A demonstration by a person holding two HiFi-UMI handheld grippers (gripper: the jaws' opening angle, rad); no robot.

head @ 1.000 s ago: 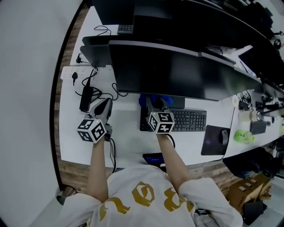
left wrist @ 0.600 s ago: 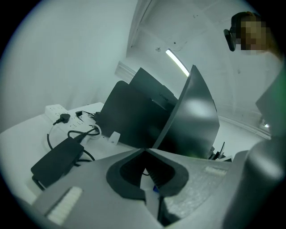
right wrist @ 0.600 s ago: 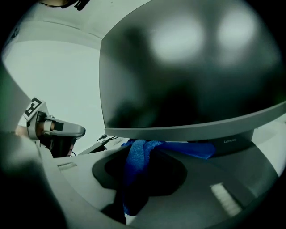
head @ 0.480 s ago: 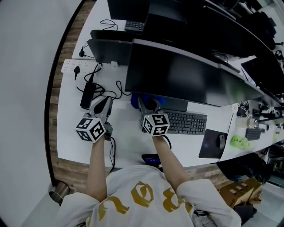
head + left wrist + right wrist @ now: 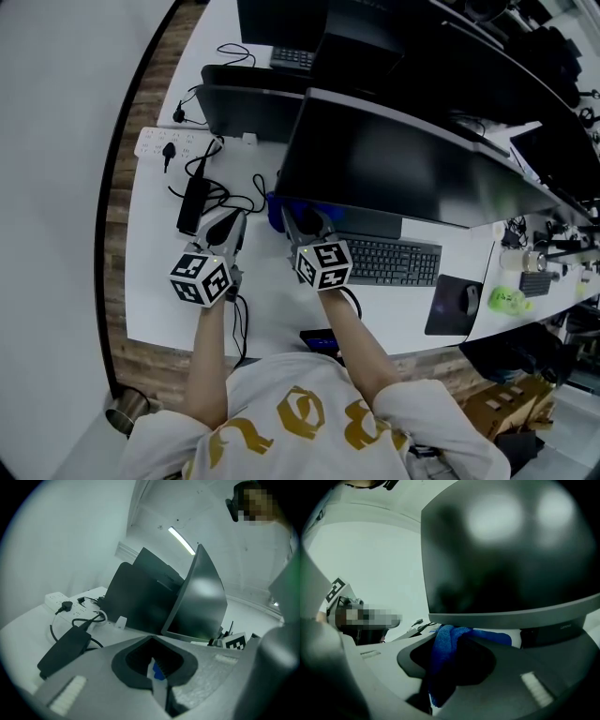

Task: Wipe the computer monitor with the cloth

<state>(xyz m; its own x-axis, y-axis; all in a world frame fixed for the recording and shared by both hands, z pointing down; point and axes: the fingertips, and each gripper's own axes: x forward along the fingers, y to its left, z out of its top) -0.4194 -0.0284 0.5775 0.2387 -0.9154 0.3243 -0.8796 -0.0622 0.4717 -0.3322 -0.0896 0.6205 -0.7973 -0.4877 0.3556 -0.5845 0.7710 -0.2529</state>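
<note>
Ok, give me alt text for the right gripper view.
A blue cloth is clamped in the right hand-held gripper, bunched just below the bottom edge of a large dark monitor. The monitor fills most of the frame, its screen off and showing blurred light reflections.

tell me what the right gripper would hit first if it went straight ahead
Probably the monitor, looming right ahead; the blue cloth in its fingers would touch it first. Depth is unclear.
</note>
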